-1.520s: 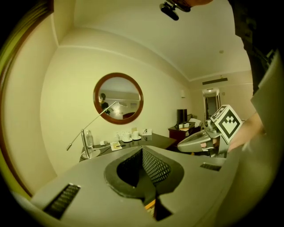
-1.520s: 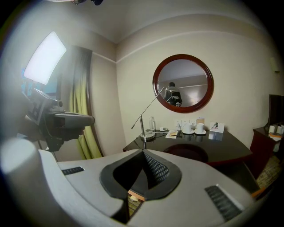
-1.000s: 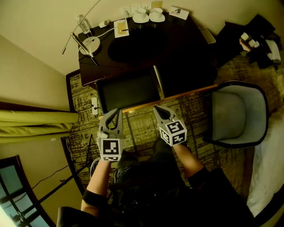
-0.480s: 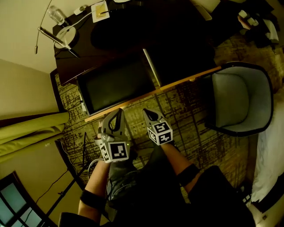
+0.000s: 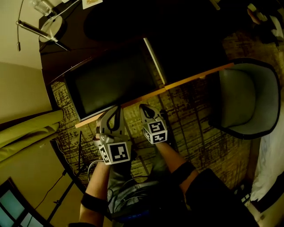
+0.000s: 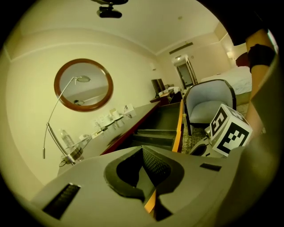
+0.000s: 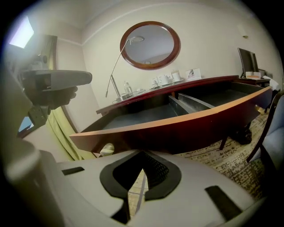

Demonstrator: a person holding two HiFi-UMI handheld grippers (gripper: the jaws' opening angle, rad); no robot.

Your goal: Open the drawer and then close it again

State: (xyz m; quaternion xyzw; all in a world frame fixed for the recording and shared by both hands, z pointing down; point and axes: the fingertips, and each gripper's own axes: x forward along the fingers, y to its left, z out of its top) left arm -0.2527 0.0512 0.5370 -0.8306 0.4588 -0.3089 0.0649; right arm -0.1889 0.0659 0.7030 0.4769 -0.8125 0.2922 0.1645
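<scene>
Open drawer (image 5: 113, 84) looks wide, stiff, heavy; push its near front rail (image 5: 133, 102). Left tool (image 5: 116, 110) and right tool (image 5: 145, 108): together, empty.

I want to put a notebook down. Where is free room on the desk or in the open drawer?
The drawer's left compartment, between its front edge and the divider, looks bare. The desk's left end is crowded by the lamp base and bottle.
</scene>
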